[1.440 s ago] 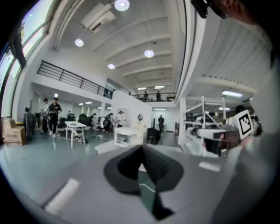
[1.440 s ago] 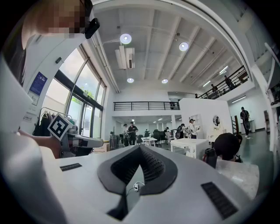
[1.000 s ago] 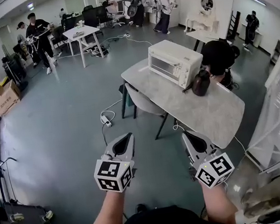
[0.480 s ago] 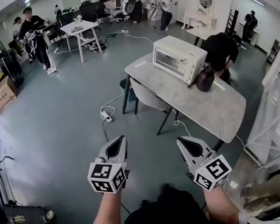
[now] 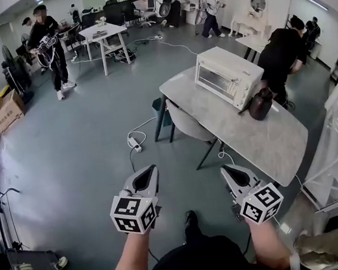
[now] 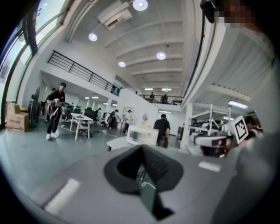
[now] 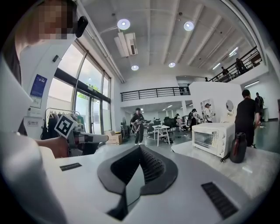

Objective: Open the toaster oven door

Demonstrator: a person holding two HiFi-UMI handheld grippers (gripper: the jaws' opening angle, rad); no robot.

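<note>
White toaster oven (image 5: 228,76) at far end of marble surface (image 5: 262,150), door shut, well apart from both grippers. Risks: closed fingers can't take handle unless opened first; dark jug (image 5: 260,104) just beside oven could get knocked; person in black (image 5: 281,56) stands close behind. Left gripper (image 5: 146,172) and right gripper (image 5: 230,172) held low over floor, side by side, forearms out front, fingers pressed together, empty.

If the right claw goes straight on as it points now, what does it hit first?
Nothing near: the right claw aims at open floor beside the table with the toaster oven; depth unclear.
</note>
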